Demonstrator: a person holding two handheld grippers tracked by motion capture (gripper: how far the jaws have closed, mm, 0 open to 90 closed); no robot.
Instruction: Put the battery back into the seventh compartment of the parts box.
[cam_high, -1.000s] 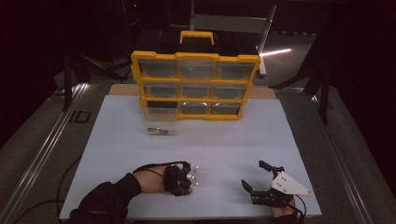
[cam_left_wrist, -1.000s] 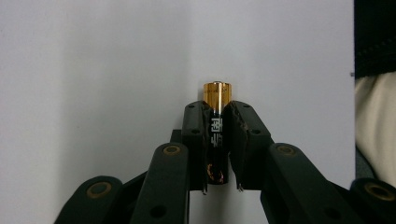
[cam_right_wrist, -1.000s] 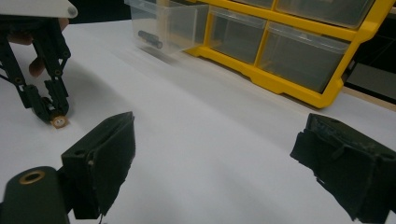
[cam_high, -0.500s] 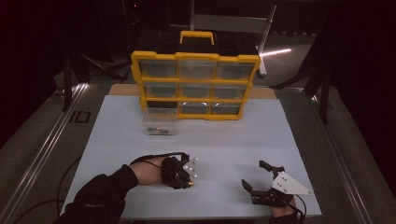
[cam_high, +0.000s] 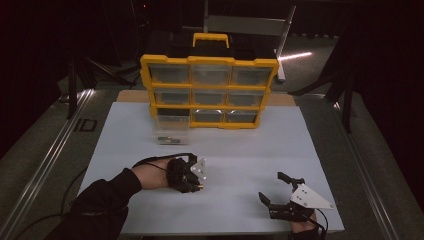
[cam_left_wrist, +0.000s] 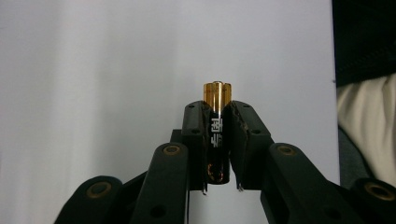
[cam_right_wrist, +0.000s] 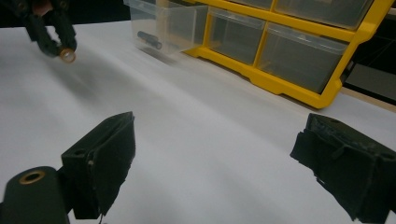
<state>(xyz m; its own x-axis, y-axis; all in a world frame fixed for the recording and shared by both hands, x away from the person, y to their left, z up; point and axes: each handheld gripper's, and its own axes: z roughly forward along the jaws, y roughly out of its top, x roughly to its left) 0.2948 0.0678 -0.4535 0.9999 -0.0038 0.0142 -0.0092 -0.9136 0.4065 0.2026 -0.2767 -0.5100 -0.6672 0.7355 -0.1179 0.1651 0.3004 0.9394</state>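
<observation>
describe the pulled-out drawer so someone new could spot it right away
Find the yellow drawer cabinet standing at the far edge of the white table. Go to its bottom row, left end: the clear drawer there juts out onto the table with a small dark item inside, while every other drawer sits flush.

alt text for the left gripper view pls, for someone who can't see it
The left gripper is shut on a battery, black with a gold end, which stands upright between its two black jaws and pokes out above their tips. Behind it is the plain white table; a dark sleeve shows at the right edge.
</observation>
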